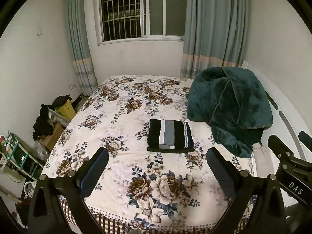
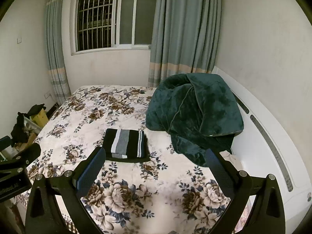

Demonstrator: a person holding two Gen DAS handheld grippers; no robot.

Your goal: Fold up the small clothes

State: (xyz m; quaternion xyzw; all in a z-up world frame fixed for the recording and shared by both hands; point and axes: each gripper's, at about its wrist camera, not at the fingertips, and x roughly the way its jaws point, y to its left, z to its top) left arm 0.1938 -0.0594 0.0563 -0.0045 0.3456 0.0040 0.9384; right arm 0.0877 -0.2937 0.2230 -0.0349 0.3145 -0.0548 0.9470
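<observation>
A folded garment (image 1: pixel 170 136), black with white and grey stripes, lies flat as a neat rectangle on the floral bedspread (image 1: pixel 124 120). It also shows in the right wrist view (image 2: pixel 125 144). My left gripper (image 1: pixel 157 156) is open and empty, held above the near part of the bed, short of the garment. My right gripper (image 2: pixel 156 157) is open and empty, also above the bed, with the garment just beyond its left finger. The right gripper shows at the right edge of the left wrist view (image 1: pixel 288 156).
A bunched dark green plush blanket (image 1: pixel 230 109) sits on the bed's right side against the white headboard (image 2: pixel 269 146). Left of the bed are boxes, dark clothes (image 1: pixel 43 120) and a cluttered shelf (image 1: pixel 13 152). A window and curtains stand behind.
</observation>
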